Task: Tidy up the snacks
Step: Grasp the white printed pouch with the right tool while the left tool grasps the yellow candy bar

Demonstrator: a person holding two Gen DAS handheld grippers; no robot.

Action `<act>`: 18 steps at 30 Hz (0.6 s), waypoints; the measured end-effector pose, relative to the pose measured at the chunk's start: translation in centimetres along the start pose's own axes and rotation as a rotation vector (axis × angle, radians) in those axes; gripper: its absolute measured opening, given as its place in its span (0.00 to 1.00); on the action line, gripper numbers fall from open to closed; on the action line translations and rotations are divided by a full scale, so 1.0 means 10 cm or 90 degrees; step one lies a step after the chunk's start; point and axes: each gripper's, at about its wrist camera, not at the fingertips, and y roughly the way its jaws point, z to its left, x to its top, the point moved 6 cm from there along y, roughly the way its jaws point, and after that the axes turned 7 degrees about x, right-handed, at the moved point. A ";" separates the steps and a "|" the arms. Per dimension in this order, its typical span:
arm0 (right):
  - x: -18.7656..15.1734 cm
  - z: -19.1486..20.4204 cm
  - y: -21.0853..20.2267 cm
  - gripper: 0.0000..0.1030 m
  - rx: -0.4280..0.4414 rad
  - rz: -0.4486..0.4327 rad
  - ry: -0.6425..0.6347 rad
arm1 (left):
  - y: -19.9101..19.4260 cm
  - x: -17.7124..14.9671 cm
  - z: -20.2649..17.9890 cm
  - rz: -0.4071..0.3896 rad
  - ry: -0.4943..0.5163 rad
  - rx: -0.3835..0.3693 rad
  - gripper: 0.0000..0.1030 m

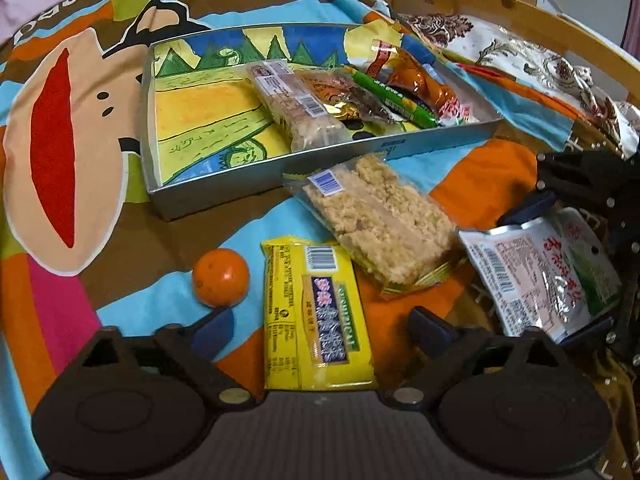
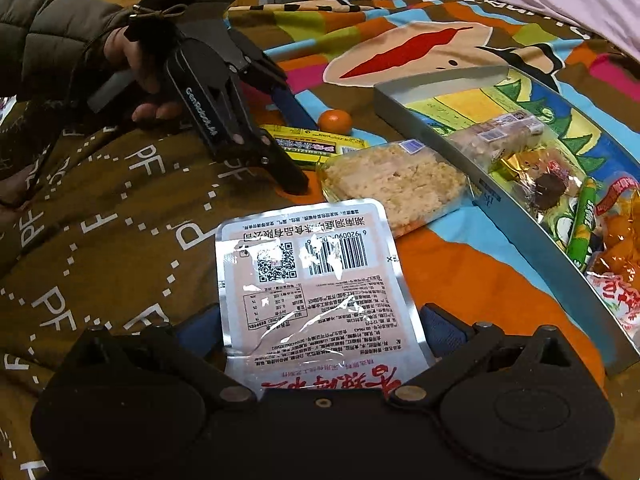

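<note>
Both tongs show in the left wrist view: left gripper (image 1: 322,326) spread wide astride the yellow packet (image 1: 316,316), right gripper (image 1: 560,268) pinching the silver pouch (image 1: 540,276) beside the snack-filled tray (image 1: 320,152). Seen from the right wrist, that pouch (image 2: 316,280) sits between blue pads (image 2: 438,330); its slick foil may slip out mid-carry, and the left gripper (image 2: 294,140) could nudge the nearby orange (image 2: 335,121) rolling.

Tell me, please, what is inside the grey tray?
The grey tray holds a clear-wrapped rice bar, a green stick and orange packets; anything beneath them is covered.
</note>
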 end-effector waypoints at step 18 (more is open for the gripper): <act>-0.07 -0.13 -0.30 0.95 -0.218 -0.091 0.391 | -0.29 -0.21 -0.11 0.011 -0.219 0.075 0.50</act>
